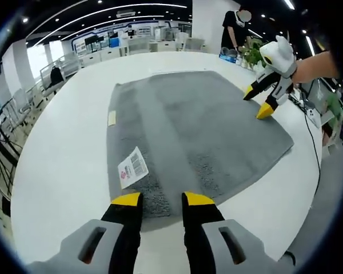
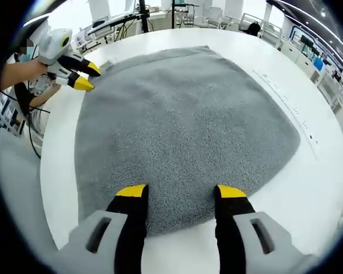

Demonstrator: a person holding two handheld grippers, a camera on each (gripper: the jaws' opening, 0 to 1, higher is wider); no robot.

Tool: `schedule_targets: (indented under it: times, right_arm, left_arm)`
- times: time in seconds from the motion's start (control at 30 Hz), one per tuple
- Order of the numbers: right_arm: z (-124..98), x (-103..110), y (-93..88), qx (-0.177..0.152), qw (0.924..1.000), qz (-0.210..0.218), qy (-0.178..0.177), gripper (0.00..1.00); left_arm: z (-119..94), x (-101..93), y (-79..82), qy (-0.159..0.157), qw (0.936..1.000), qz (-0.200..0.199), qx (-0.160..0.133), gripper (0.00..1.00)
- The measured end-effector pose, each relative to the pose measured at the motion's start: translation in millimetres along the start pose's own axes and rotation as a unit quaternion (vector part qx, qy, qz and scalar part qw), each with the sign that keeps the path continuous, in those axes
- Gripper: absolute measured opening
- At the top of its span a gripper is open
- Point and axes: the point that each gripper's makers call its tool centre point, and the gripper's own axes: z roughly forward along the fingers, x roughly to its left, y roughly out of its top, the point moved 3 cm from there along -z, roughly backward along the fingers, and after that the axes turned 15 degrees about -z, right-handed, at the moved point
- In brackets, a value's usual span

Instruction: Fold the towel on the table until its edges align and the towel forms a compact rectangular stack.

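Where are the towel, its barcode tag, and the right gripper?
towel (image 1: 217,125), left gripper view, middle of the spread grey cloth.
barcode tag (image 1: 132,166), left gripper view, centre of the white label.
right gripper (image 1: 257,103), left gripper view, between its yellow tips.

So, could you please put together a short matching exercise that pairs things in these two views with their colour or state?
Things:
1. flat grey terry towel
2. white barcode tag
3. round white table
4. left hand-held gripper

States:
A. jaws open, yellow tips over the towel's near edge
B. lying on the towel near its edge
C. spread out, not yet folded
D. bare white surface around the towel

Pairs: 1-C, 2-B, 3-D, 4-A
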Motion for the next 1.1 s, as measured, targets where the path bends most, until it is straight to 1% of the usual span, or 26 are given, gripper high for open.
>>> schedule_targets:
  times: [0.13, 0.3, 0.47, 0.57, 0.67, 0.83, 1.0, 1.1]
  right_arm:
    - [-4, 2, -8.1, 0.004, 1.0, -0.003, 0.003, 0.47]
    - [-14, 10, -23.5, 0.008, 1.0, 0.0, 0.002, 0.47]
    - [-22, 15, -39.0, 0.013, 0.9999, 0.002, 0.002, 0.47]
    - [-27, 17, -47.9, 0.017, 0.9999, 0.003, 0.002, 0.47]
    - [-32, 21, -55.8, 0.017, 0.9998, 0.005, 0.002, 0.48]
    - [-37, 20, -72.5, 0.02, 0.9998, 0.006, 0.002, 0.48]
    - [-45, 19, -89.3, 0.023, 0.9997, 0.005, 0.002, 0.48]
    - [-48, 17, -98.6, 0.026, 0.9997, 0.003, 0.004, 0.48]
  left_arm:
    - [-2, -9.6, -2.3, -0.004, 1.0, 0.002, 0.002, 0.28]
    - [-2, -17.9, -4.2, -0.009, 1.0, -0.001, 0.001, 0.28]
    - [-3, -35.3, -8.9, -0.017, 0.9999, 0.003, 0.002, 0.29]
    - [-3, -47.7, -11.3, -0.026, 0.9996, 0.012, 0.008, 0.3]
    - [-3, -56.0, -13.2, -0.033, 0.9992, 0.019, 0.013, 0.32]
    - [-2, -74.3, -17.4, -0.042, 0.9984, 0.032, 0.019, 0.33]
    - [0, -91.9, -17.7, -0.049, 0.9976, 0.04, 0.029, 0.34]
    - [4, -103.7, -18.1, -0.055, 0.9965, 0.052, 0.035, 0.35]
